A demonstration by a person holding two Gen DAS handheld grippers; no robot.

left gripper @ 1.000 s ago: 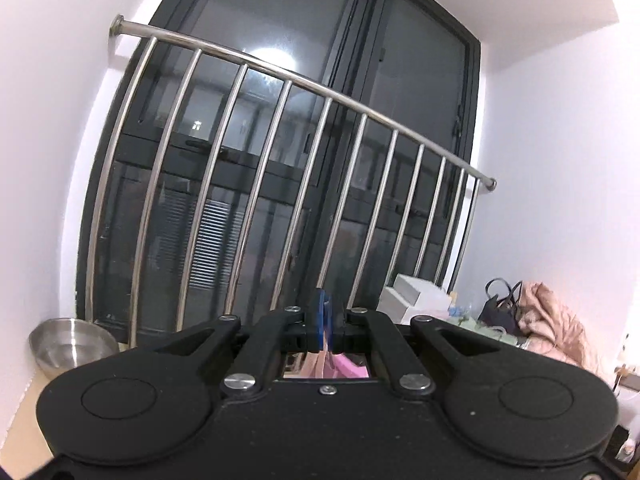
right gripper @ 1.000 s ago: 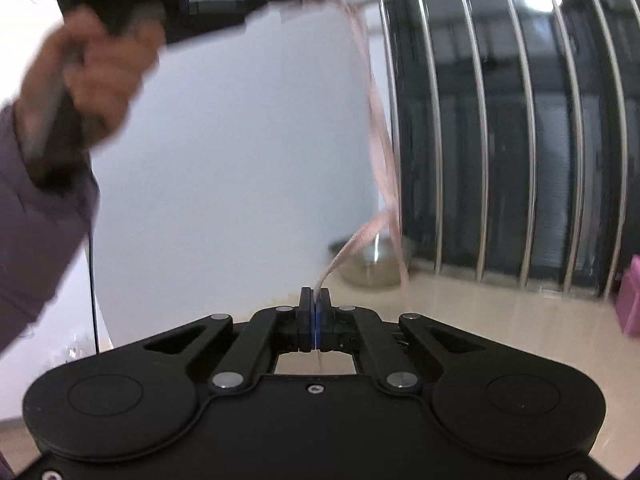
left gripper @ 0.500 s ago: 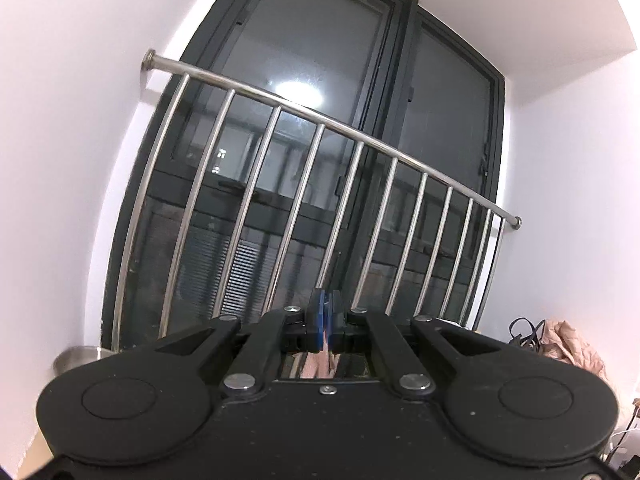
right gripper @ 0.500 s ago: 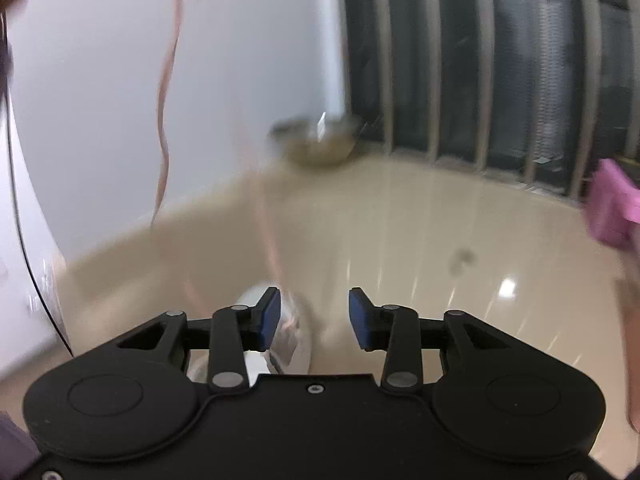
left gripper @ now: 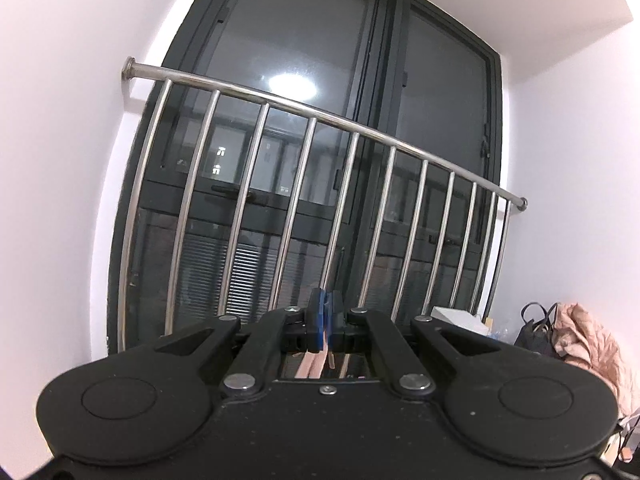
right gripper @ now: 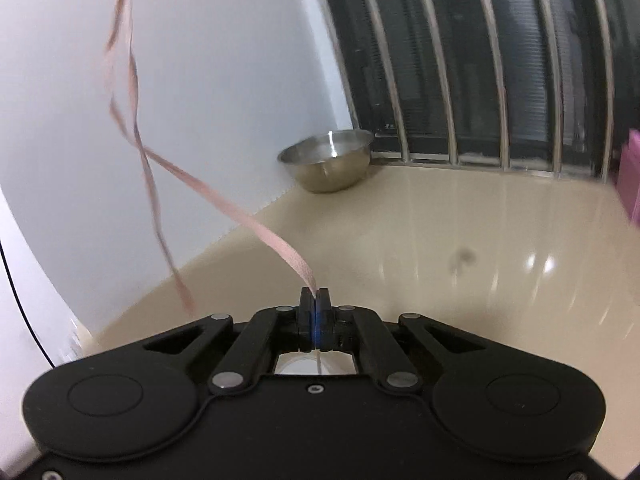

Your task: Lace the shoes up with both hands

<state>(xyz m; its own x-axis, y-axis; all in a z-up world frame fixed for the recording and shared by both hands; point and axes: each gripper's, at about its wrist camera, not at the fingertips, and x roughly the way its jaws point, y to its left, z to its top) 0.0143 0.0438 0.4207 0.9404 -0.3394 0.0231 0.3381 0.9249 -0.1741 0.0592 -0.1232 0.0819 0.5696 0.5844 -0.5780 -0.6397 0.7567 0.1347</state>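
In the right wrist view my right gripper point(right gripper: 315, 300) is shut on a flat pink shoelace point(right gripper: 256, 226). The lace climbs to the upper left and a second strand of it hangs loose down the left side. A bit of white shoe point(right gripper: 298, 365) shows in the gap under the fingers. In the left wrist view my left gripper point(left gripper: 325, 312) is raised high toward the window and is shut on the pink shoelace point(left gripper: 316, 360), which trails below the pads. The rest of the shoe is hidden.
A steel bowl point(right gripper: 326, 164) stands on the beige floor point(right gripper: 460, 280) by the white wall. A steel railing point(left gripper: 320, 184) fronts the dark window. A pink object point(right gripper: 630, 176) sits at the right edge. Bags and a pink jacket point(left gripper: 588, 340) lie at the right wall.
My right gripper opened half a second ago, dipped toward the shoe and has shut on the lace again. The left gripper has tilted upward, keeping its hold.
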